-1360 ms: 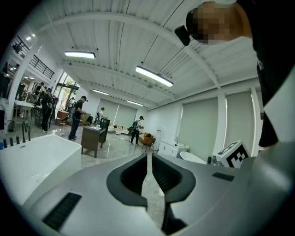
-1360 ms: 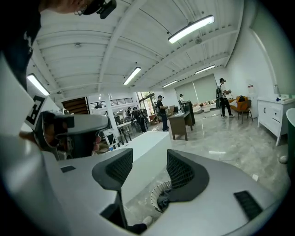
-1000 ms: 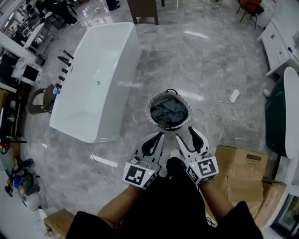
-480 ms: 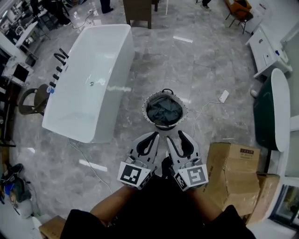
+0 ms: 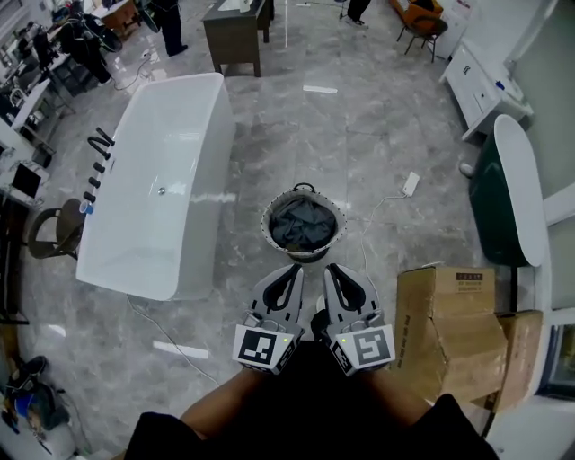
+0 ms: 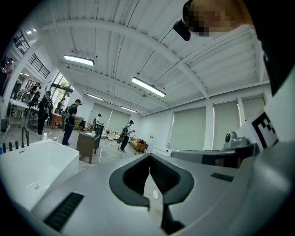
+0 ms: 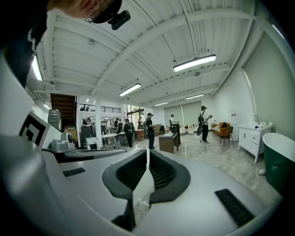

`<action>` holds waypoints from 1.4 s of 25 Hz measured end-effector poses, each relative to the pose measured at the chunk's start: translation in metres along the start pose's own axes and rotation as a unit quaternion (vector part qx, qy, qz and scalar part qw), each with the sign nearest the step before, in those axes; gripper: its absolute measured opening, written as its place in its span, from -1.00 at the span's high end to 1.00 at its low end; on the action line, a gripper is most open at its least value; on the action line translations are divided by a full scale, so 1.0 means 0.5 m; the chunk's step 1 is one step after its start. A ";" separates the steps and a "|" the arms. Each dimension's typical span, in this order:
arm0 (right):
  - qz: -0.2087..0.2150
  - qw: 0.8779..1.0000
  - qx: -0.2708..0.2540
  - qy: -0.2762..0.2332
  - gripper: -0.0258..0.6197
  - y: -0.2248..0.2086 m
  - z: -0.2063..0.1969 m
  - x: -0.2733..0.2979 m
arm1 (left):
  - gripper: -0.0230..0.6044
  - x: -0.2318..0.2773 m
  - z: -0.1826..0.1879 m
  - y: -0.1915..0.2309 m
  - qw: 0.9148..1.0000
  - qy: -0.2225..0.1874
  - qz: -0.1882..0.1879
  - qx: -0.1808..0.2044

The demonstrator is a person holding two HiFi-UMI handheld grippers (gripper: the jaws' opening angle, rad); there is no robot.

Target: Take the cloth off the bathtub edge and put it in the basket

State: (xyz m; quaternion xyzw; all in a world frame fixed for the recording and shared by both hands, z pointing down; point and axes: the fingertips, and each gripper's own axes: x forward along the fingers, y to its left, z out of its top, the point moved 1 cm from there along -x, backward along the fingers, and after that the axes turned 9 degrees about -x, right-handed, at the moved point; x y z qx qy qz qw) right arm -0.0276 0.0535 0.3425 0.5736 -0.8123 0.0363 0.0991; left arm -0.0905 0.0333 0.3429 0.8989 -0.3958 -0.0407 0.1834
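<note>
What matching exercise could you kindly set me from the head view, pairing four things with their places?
Things:
1. cloth
2. bathtub
3. box
4. power strip

Places, in the head view:
A. left of the basket
B. inside the basket
C. on the floor, up and right of the basket
D. down and right of the basket

Pairs: 1-B, 2-A, 3-D, 4-C

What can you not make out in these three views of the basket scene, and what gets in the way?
Bottom of the basket: head view, covered by the dark cloth.
Print on the label of the cardboard box: head view, too small.
The basket and the dark cloth: in neither gripper view; both look across the room above them.
The standing person: head view, cut off by the top edge.
</note>
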 end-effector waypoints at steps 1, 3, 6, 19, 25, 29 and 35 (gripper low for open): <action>-0.005 1.000 -0.001 -0.002 0.79 0.003 0.002 -0.007 | 0.88 -0.003 0.000 -0.010 1.000 -0.001 -0.008 0.003; -0.014 1.000 -0.003 -0.006 0.81 0.008 0.007 -0.016 | 0.88 -0.008 -0.001 -0.027 1.000 -0.007 -0.026 0.007; -0.030 0.999 -0.010 -0.014 0.82 0.013 0.012 -0.030 | 0.88 -0.019 -0.004 -0.039 0.999 -0.008 -0.039 0.007; -0.037 0.999 -0.001 -0.020 0.83 0.081 0.005 -0.035 | 0.88 -0.084 0.016 -0.012 0.999 -0.021 -0.039 0.022; -0.037 0.999 -0.005 -0.021 0.83 0.111 0.002 -0.039 | 0.88 -0.109 0.021 -0.001 0.999 -0.023 -0.035 0.026; -0.035 0.999 -0.006 -0.022 0.83 0.131 -0.007 -0.046 | 0.88 -0.128 0.012 -0.001 0.999 -0.023 -0.033 0.026; -0.031 0.999 -0.007 -0.021 0.83 0.168 -0.011 -0.061 | 0.88 -0.171 0.011 0.001 0.999 -0.021 -0.027 0.030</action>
